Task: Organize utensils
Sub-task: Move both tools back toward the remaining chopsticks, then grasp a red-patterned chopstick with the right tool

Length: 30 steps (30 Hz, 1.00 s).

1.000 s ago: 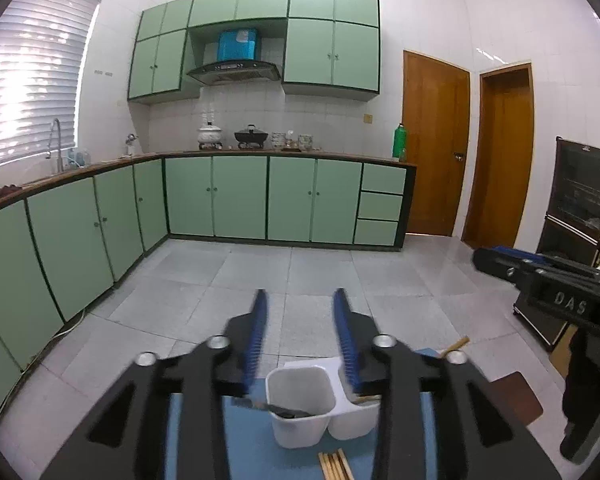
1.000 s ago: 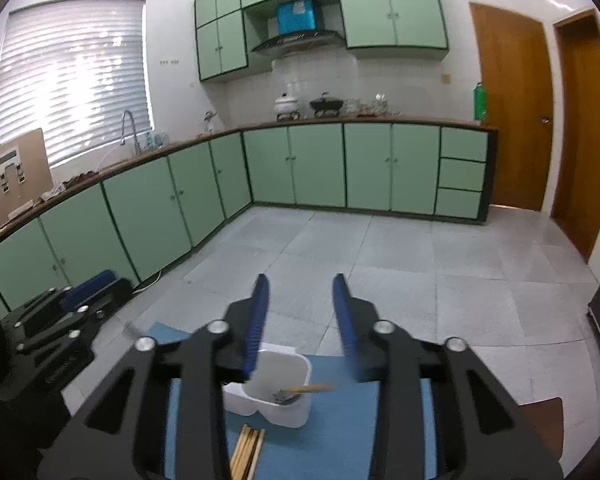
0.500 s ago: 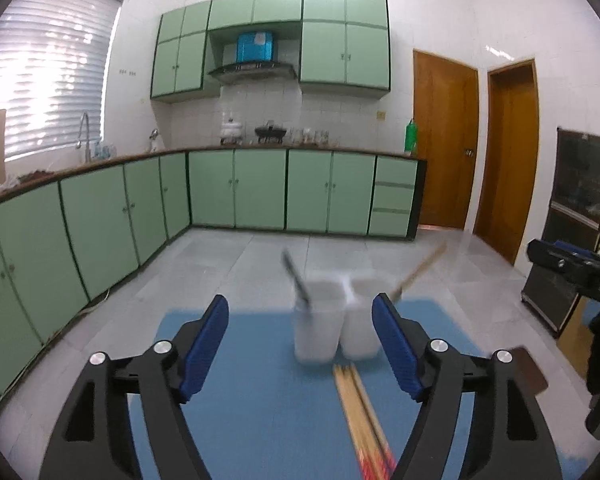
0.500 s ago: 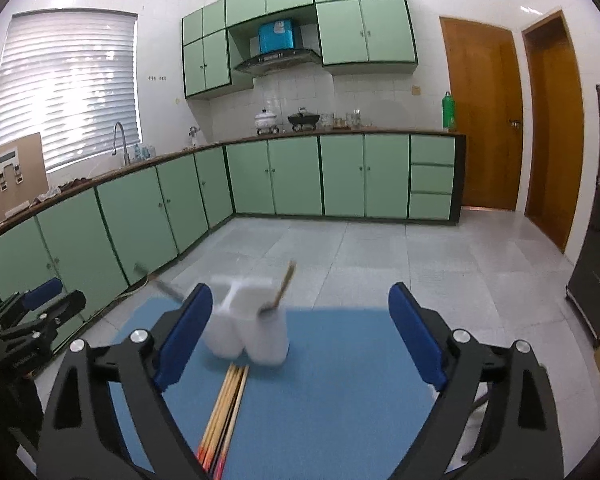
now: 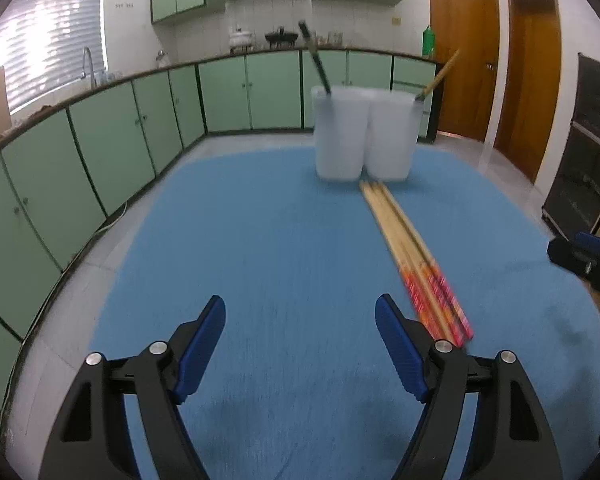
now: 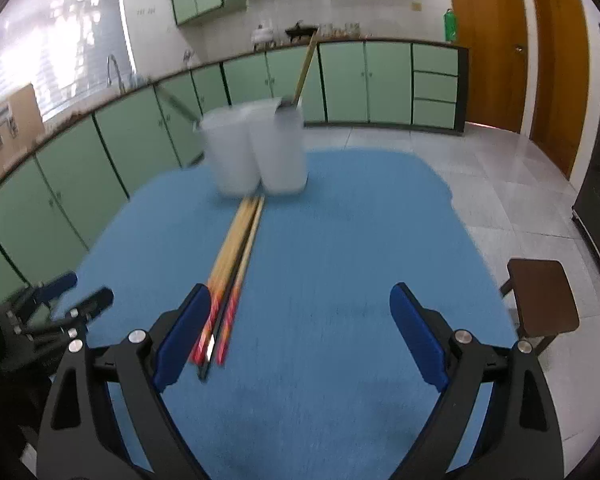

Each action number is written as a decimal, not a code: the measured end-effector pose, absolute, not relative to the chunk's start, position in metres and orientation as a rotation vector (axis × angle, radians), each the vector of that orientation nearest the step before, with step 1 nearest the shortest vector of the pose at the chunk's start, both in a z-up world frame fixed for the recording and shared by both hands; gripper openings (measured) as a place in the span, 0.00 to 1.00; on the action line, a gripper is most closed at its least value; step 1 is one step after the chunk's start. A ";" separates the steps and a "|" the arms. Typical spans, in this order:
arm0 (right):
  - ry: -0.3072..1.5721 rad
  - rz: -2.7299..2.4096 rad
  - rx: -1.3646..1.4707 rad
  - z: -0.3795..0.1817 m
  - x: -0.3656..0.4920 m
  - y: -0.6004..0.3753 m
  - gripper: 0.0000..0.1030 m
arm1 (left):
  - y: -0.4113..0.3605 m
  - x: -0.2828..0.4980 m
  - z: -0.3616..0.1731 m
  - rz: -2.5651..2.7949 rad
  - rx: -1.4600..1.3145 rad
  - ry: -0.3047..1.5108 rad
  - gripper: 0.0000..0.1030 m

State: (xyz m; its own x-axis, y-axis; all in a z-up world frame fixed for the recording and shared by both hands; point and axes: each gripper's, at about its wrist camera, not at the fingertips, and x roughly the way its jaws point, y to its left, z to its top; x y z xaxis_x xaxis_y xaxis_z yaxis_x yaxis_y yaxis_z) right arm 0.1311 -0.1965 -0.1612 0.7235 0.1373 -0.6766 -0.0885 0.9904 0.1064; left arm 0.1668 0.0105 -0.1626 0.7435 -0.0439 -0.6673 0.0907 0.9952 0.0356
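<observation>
Covering the table, blue mat (image 5: 284, 248)

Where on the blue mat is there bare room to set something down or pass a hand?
The blue mat is bare left of the chopsticks, up to the white cups. It is also bare right of the chopsticks, toward the stool. Crowded: the chopstick line and the cups' foot.

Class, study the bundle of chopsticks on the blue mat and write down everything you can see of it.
The chopsticks are a small bundle of long, thin sticks that look like pale wood or bamboo, with red and orange patterned ends nearest the cameras. They lie flat and side by side on the blue mat, their plain tips pointing at, and close to or touching, the base of the two white containers. Nothing grips them. Motion blur hides the exact count.
</observation>
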 end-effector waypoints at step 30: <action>0.921 0.161 -0.042 -0.211 0.148 -0.147 0.54 | 0.018 0.168 -0.195 -0.051 0.046 0.836 0.75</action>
